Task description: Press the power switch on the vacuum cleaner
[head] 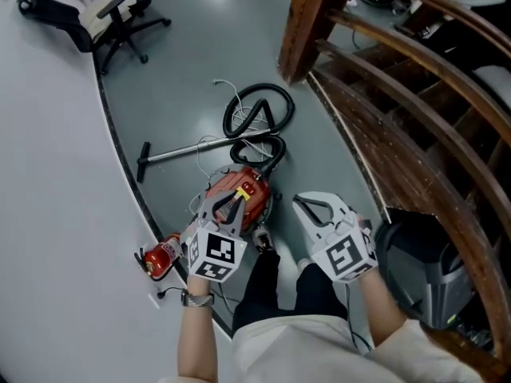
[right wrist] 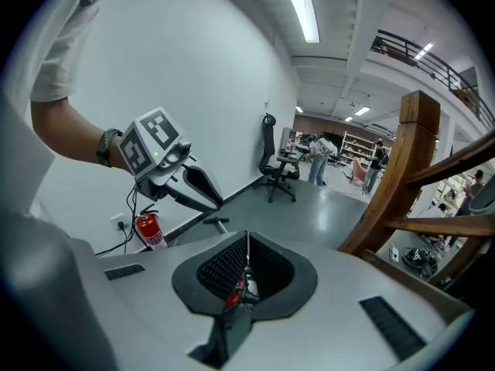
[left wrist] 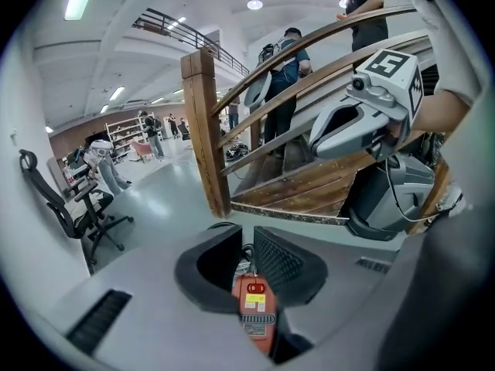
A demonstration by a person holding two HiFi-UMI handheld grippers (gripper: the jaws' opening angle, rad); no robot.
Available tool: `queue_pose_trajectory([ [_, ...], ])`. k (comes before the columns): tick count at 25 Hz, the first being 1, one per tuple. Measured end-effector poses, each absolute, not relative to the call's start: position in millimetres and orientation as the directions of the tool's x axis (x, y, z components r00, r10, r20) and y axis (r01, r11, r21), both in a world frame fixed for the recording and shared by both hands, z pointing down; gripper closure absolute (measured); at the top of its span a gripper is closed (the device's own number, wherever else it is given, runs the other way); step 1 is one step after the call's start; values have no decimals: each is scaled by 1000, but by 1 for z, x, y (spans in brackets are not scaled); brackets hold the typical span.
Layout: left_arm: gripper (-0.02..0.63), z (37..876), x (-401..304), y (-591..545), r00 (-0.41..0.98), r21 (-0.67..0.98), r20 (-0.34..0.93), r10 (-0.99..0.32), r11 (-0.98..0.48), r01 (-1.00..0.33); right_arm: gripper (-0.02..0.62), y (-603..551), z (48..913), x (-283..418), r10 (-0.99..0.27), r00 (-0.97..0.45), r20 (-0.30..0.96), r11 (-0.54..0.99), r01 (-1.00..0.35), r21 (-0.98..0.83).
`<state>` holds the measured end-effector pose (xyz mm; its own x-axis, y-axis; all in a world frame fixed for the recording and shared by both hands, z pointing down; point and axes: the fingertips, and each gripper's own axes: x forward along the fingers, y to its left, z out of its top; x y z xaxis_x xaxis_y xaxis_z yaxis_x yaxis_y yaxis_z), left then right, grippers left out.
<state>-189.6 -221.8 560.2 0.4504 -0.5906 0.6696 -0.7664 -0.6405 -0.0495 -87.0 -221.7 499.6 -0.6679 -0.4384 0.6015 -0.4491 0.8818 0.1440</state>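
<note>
- Head view: the left tongs (head: 229,206) sit right over the canister vacuum cleaner (head: 254,188), so I only get its red far end and right edge. The rest is covered, and the power switch can't be found from up there.
- Left gripper view: the vac shows only as a narrow red strip through the gap. The red rocker power switch (left wrist: 256,288) is at the far end of that strip, w/ a yellow-and-white label (left wrist: 256,303) below it. The near end is cut off by the tongs' own body.
- Right gripper view: just a sliver of red behind the pads. Can't tell which part of the vac it is.
- Vac lies on the grey floor (head: 184,78) close to the wall (head: 48,174), just ahead of my legs. Its long axis runs away from me, leaning slightly right.
- The black hose (head: 257,112) coils beyond the far end. The metal wand (head: 188,151) lies crosswise to the left.
- Left tongs: narrowly apart, nothing pressed between the pads, aimed down at the switch side.
- Right tongs (head: 299,202): tips together, holding nothing. They are beside the vac on its right, apart from it.
- Fire extinguisher (head: 162,255) is partly hidden under my left wrist.
</note>
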Motion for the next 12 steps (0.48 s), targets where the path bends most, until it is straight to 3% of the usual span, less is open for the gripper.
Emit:
queue_pose_trajectory([
  [12, 534, 655, -198, -237, 444, -7, 742, -502, -669, -744, 565, -228, 566, -80, -394, -626, 674, 879, -471, 76],
])
